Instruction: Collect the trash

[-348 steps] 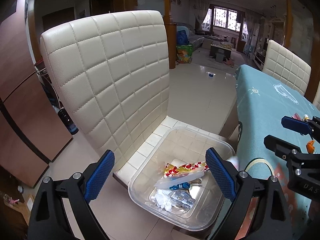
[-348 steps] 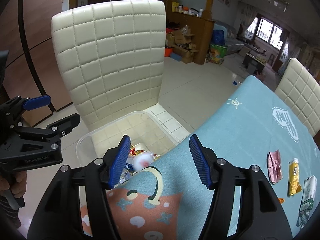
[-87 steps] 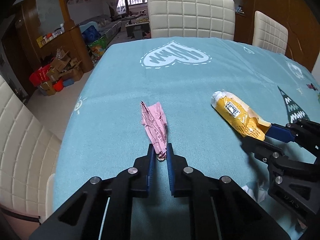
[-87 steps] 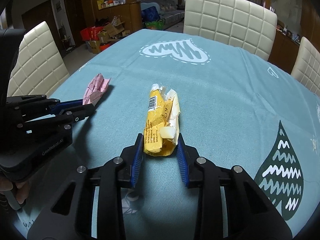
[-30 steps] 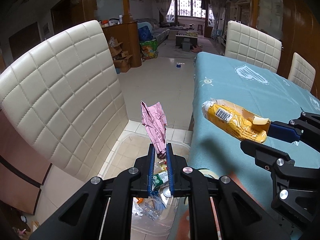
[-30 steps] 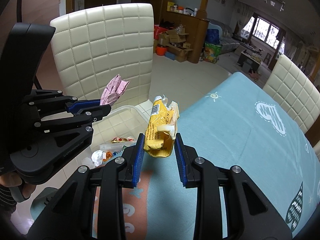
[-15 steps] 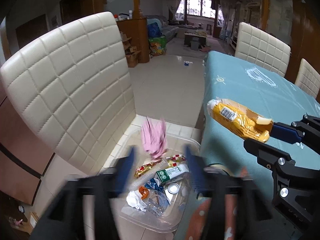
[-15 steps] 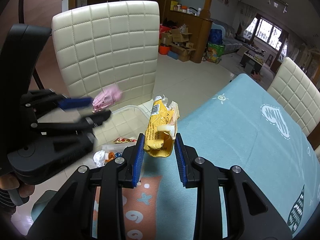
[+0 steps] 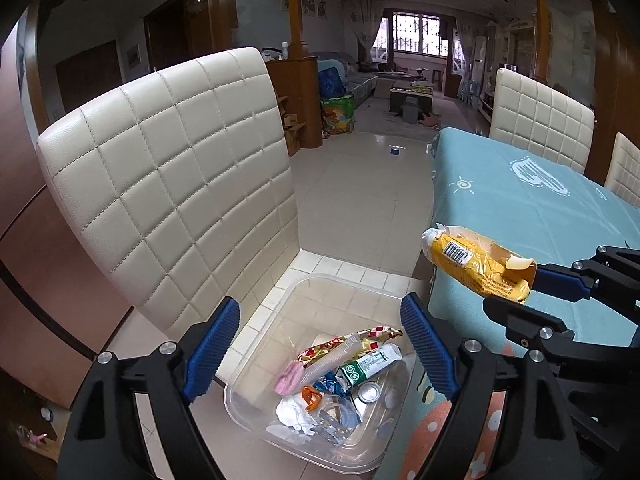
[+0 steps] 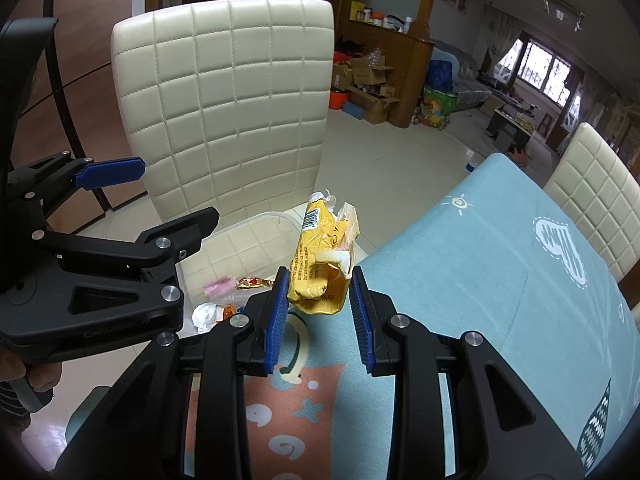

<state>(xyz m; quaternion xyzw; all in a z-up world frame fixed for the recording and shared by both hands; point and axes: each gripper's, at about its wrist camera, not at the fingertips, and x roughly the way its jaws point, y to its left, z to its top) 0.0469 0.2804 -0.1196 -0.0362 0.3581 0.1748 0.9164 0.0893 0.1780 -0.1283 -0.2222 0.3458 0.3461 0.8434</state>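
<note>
Left tongs (image 9: pixel 320 344) gape empty over the clear bin (image 9: pixel 256 400) on the chair seat, jaws just opened; pink wrapper (image 9: pixel 289 376) lies inside among the scraps. Right tongs (image 10: pixel 318 304) clamp the yellow packet (image 10: pixel 320 268) above the tabletop (image 10: pixel 500 280) edge. Carry it fully over the bin before letting go.

Clear glossy plastic bin (image 9: pixel 256 364); quilted leather-look chair (image 9: pixel 172 184); crinkled yellow wrapper (image 10: pixel 322 264).
</note>
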